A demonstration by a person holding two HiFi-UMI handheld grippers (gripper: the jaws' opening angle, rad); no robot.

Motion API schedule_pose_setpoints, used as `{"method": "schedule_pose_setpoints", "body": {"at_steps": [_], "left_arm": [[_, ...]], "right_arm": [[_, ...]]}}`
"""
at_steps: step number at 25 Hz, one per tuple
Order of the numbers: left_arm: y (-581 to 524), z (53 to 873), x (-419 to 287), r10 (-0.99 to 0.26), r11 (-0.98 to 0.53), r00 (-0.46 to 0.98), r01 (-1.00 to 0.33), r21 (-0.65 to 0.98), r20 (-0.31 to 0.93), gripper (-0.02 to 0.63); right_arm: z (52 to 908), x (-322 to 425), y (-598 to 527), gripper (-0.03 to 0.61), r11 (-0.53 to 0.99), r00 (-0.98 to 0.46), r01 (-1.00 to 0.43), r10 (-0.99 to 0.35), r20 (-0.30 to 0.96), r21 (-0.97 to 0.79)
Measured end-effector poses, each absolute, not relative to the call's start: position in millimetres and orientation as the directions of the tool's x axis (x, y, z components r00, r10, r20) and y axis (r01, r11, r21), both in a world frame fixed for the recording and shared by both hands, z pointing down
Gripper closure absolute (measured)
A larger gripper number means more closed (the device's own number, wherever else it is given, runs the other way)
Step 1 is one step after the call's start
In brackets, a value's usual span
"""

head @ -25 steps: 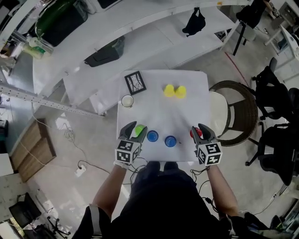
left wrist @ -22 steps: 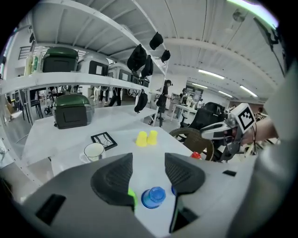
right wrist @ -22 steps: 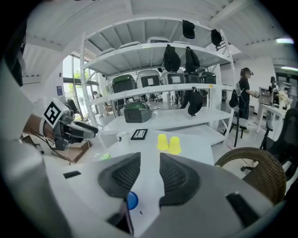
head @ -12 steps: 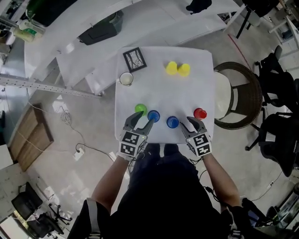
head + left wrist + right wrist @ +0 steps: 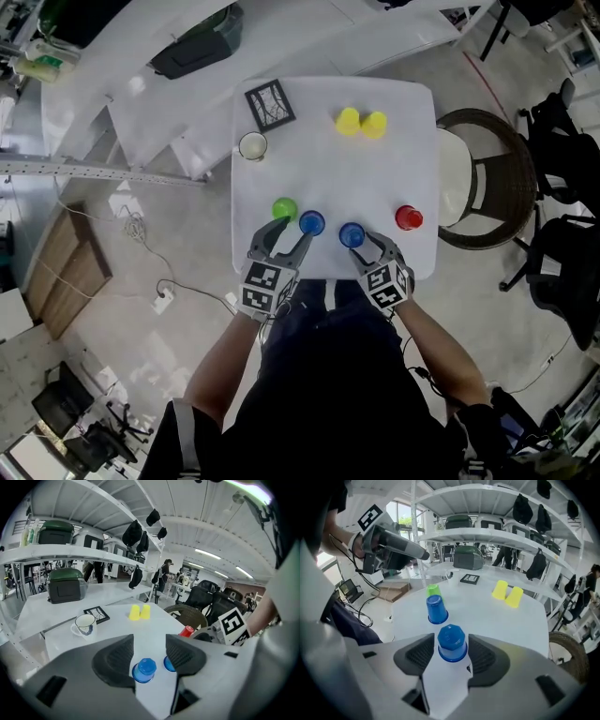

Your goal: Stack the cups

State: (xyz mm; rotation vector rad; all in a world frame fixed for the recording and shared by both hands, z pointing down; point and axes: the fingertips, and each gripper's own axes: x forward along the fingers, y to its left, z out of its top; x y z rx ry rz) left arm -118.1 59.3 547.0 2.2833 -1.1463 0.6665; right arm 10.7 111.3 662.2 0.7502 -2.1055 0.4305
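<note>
Readable words, numbers, brands: none that I can make out.
1. Left gripper (image 5: pixel 287 234): cube faces carry black-and-white square code patterns (no letters or digits).
2. Right gripper (image 5: pixel 361 247): same kind of pattern.
3. Mug (image 5: pixel 253 147): blue mark, too small for me to read.
4. Black-framed card (image 5: pixel 270 104): line pattern only.

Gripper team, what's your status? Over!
Left gripper open, blue cup between fingers. Right gripper just opening, other blue cup between too. Green cup close by.

White table (image 5: pixel 328 178), wicker chair (image 5: pixel 506 202) beside, grey floor (image 5: pixel 187 244).
</note>
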Motion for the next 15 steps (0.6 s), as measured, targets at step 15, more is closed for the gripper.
{"method": "schedule_pose_setpoints", "body": {"at_steps": [15], "left_arm": [[49.5, 544.6, -118.7, -0.587, -0.520, 0.536, -0.824, 0.226, 0.607, 0.403]], "right_arm": [[684.7, 4.4, 107.7, 0.370, 0.753, -0.430, -0.656, -0.330, 0.841, -0.040]]}}
